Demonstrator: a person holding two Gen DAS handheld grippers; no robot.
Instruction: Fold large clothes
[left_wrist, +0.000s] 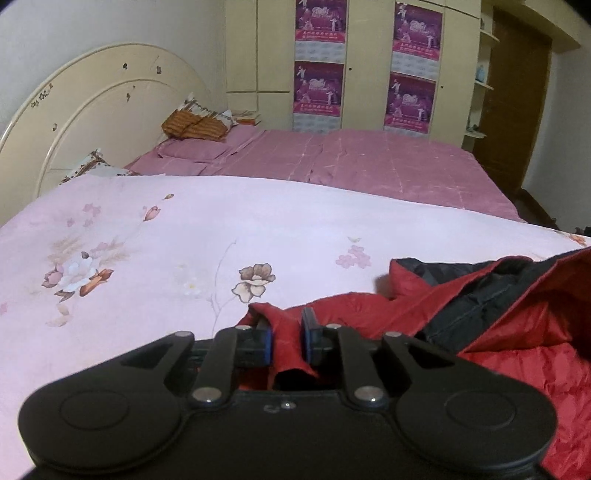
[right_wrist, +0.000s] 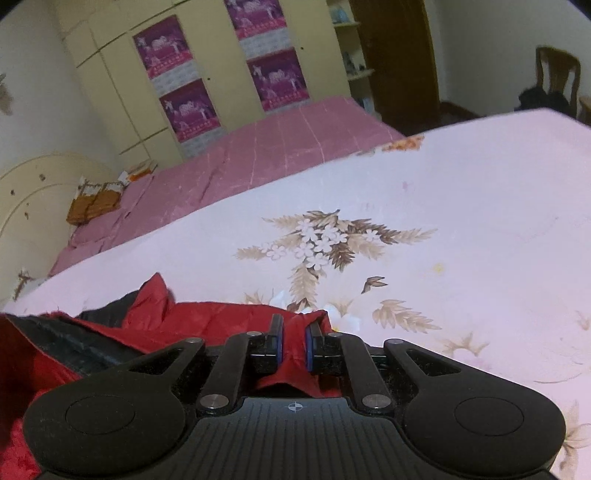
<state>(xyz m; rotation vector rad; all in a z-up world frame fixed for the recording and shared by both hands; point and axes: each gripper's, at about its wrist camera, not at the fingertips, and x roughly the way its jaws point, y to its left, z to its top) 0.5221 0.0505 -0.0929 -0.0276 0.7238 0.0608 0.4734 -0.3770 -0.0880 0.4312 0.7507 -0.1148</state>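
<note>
The red puffer jacket (left_wrist: 498, 332) lies crumpled on the pale floral bedsheet (left_wrist: 147, 240), filling the lower right of the left wrist view. The left gripper (left_wrist: 287, 334) pinches a fold of its red fabric between nearly closed jaws; the right gripper (right_wrist: 294, 338) likewise clamps a red edge at lower centre
</note>
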